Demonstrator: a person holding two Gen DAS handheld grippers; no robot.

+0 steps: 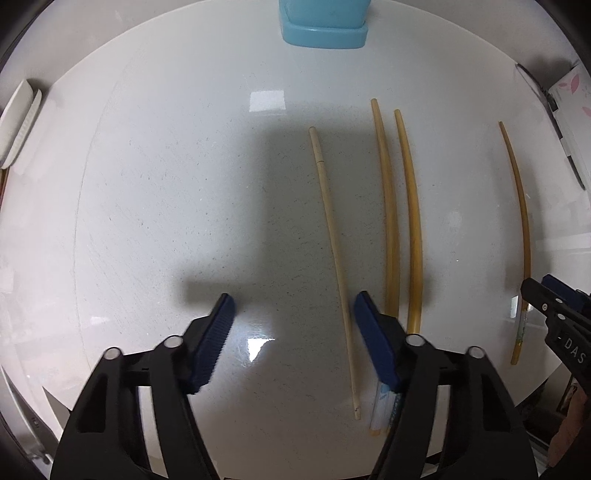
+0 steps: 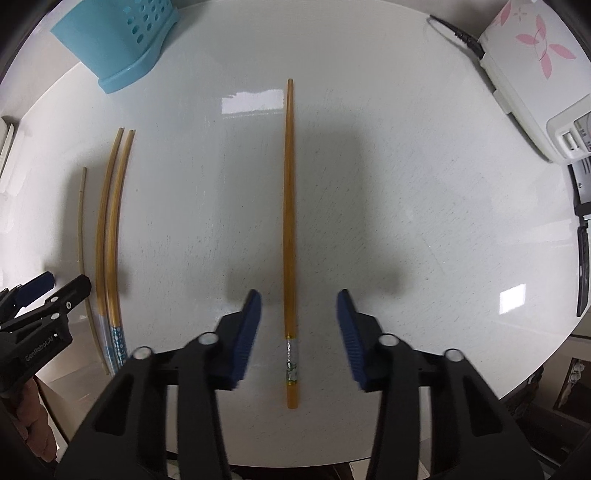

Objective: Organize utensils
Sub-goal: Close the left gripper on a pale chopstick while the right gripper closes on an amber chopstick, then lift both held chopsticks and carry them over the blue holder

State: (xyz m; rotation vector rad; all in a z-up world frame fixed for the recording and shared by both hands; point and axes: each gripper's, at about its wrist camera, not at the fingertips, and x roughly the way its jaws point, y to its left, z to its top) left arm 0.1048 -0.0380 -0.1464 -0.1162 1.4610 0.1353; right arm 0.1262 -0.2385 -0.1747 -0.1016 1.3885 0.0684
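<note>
Several chopsticks lie on a white round table (image 1: pixel 166 184). In the left wrist view a pale thin chopstick (image 1: pixel 334 254) lies between the fingers of my open left gripper (image 1: pixel 293 306), close to the right finger. A pair of amber chopsticks (image 1: pixel 400 221) lies just right of it. A single amber chopstick (image 2: pixel 290 221) with a patterned band lies between the fingers of my open right gripper (image 2: pixel 299 302); it also shows in the left wrist view (image 1: pixel 522 236). A blue perforated utensil holder (image 2: pixel 118 40) stands at the far edge; it also shows in the left wrist view (image 1: pixel 325 29).
A white appliance with a pink flower print (image 2: pixel 535 74) and its cable stand at the table's right edge. A white dish (image 1: pixel 16 122) sits at the left edge. The left gripper shows at the left of the right wrist view (image 2: pixel 48 291).
</note>
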